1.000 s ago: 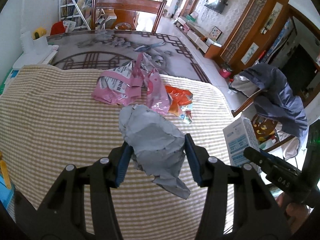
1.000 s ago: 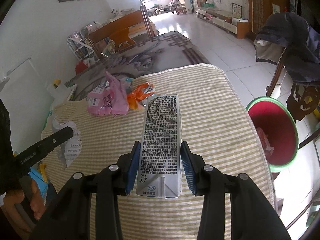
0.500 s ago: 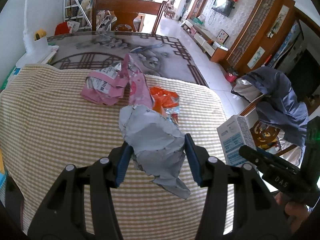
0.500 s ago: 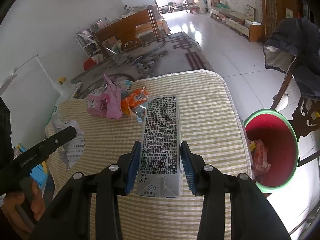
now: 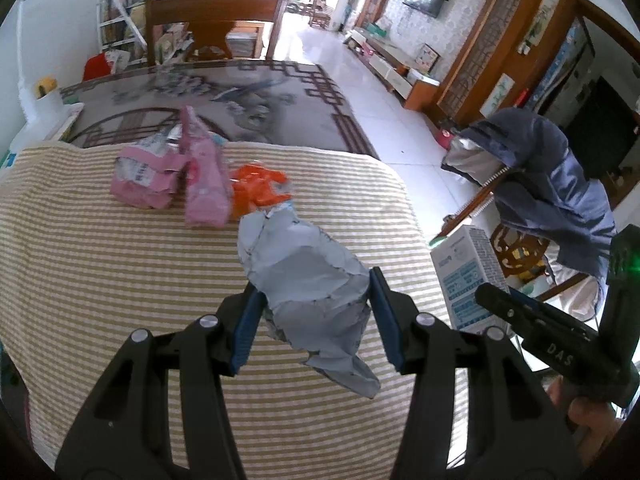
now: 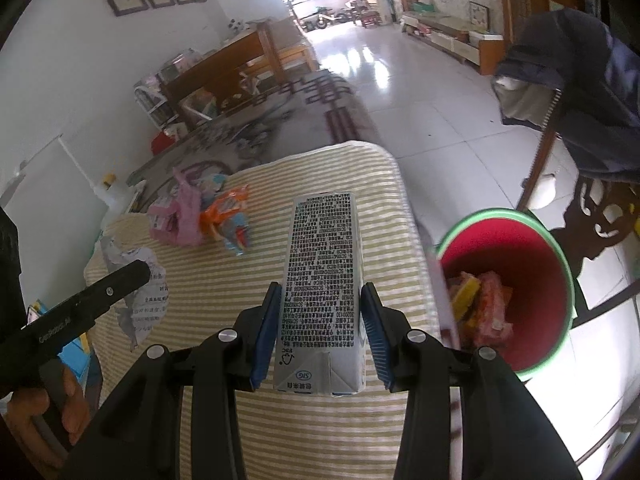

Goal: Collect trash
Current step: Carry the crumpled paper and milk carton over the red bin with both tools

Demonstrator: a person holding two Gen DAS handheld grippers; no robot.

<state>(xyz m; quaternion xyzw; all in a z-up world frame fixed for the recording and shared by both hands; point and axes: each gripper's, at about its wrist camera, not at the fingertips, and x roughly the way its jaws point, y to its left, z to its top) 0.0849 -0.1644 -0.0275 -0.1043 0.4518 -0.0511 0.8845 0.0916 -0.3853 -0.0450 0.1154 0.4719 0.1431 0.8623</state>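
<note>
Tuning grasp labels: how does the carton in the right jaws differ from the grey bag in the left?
The carton is a rigid box with flat printed faces; the grey bag is crumpled, torn and limp. The carton keeps its shape between the jaws; the bag sags and hangs below them. Shared: each is clamped and held above the striped cloth.

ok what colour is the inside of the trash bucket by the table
Red inside, with a green rim; the trash bucket shows best in the right wrist view.

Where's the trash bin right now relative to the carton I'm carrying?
In the right wrist view the red bin stands on the floor off the table's edge, right of the carton in the right claw, with wrappers already inside.
</note>
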